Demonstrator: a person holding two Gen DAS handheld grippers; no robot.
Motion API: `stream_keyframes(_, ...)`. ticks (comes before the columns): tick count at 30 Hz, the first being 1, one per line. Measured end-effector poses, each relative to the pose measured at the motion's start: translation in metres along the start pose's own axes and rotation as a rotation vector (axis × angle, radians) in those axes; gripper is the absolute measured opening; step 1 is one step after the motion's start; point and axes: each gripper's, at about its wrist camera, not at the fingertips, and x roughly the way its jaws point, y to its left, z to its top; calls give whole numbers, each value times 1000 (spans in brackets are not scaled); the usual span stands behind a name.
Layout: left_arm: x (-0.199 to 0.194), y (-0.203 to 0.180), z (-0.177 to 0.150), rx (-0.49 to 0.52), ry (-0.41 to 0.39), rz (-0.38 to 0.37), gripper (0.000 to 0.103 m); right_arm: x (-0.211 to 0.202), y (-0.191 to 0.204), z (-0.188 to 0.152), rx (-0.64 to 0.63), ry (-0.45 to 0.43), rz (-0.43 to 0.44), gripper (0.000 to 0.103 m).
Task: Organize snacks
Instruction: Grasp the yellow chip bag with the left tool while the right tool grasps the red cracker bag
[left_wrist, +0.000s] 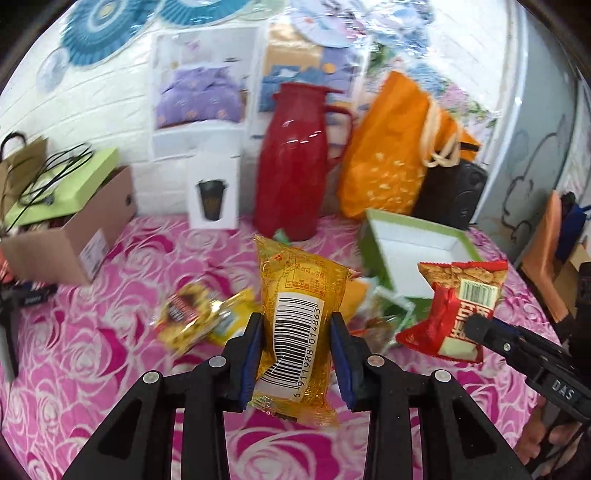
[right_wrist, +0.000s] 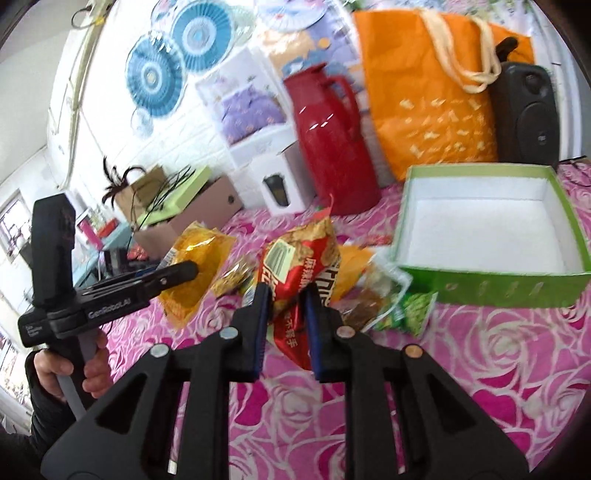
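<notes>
Snacks on the cloth blur beyond reading; left gripper clamps yellow packet, right gripper red packet

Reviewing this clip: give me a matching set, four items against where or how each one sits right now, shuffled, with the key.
Items:
1. yellow snack packet
2. red snack packet
3. green box
4. red jug

States:
A. open, nothing inside, on the tablecloth
B. gripped in the right claw
C. upright by the wall
D. gripped in the left claw

Pairs: 1-D, 2-B, 3-A, 4-C
</notes>
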Motion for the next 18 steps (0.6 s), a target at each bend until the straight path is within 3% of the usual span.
stream_keyframes(10,49,-91,43,128,19,-125,35,-29,-103,20,140,-87,-211,21)
stream_keyframes(18,112,-151,60,190,95,-156,35,-16,-160,35,169,-97,-264,21)
